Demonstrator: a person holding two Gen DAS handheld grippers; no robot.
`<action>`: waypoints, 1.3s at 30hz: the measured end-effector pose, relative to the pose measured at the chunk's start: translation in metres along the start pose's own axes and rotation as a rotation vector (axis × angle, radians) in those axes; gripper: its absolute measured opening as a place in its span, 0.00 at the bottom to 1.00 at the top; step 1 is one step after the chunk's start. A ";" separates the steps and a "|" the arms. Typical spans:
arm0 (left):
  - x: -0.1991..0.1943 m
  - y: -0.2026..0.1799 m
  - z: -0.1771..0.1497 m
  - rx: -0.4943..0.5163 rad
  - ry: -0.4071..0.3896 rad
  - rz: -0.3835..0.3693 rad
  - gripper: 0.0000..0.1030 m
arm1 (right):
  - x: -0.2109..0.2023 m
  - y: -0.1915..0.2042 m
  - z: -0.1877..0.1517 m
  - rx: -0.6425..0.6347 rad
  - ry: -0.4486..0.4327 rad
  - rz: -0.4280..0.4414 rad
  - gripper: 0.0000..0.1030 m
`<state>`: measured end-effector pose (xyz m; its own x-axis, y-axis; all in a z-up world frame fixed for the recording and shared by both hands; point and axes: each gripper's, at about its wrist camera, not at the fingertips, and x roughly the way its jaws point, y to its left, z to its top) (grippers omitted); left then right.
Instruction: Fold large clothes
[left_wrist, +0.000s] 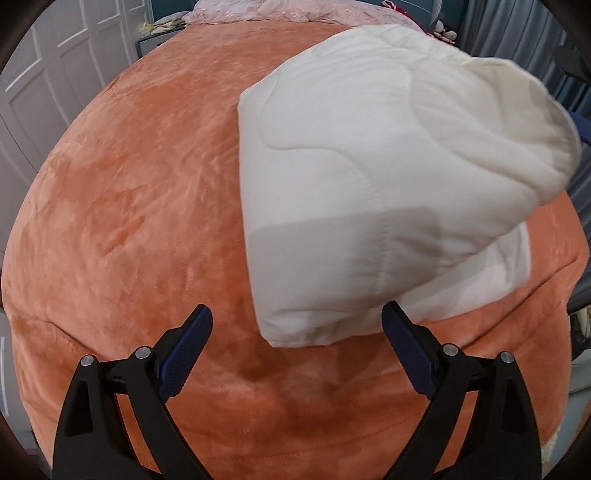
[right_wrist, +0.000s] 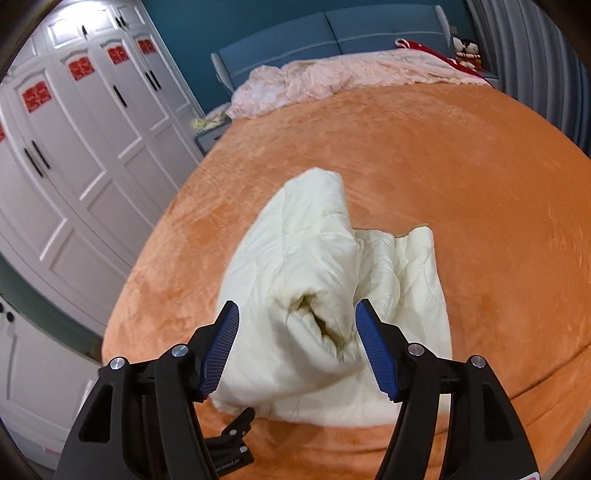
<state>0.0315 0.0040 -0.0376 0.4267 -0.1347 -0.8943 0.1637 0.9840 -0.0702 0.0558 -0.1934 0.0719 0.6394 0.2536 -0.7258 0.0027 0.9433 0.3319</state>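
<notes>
A cream quilted garment (left_wrist: 369, 192) lies partly folded on the orange plush bed cover (left_wrist: 129, 221). Its upper layer is lifted and curls over at the right. My left gripper (left_wrist: 297, 326) is open and empty, just in front of the garment's near corner. In the right wrist view the garment (right_wrist: 314, 258) bunches up between the fingers of my right gripper (right_wrist: 297, 328). The jaws stand wide apart around a thick fold; the pads do not press on it.
A pink lace blanket (right_wrist: 332, 81) lies at the head of the bed against a blue headboard (right_wrist: 332, 33). White wardrobe doors (right_wrist: 74, 147) stand on the left. The left gripper's tip (right_wrist: 236, 428) shows below the right one. Grey curtains (right_wrist: 535, 55) hang at the right.
</notes>
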 end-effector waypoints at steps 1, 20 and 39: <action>0.002 0.002 0.000 -0.001 0.002 0.005 0.87 | 0.008 -0.001 0.002 0.006 0.013 -0.009 0.63; -0.009 -0.011 0.005 -0.024 0.043 -0.134 0.24 | -0.074 0.009 -0.023 -0.135 -0.173 -0.052 0.16; 0.010 -0.018 0.002 0.010 0.098 -0.075 0.23 | 0.036 -0.108 -0.092 0.120 0.102 -0.145 0.21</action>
<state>0.0351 -0.0156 -0.0442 0.3245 -0.1950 -0.9256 0.2007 0.9704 -0.1341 0.0075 -0.2662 -0.0456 0.5447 0.1431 -0.8263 0.1843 0.9408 0.2845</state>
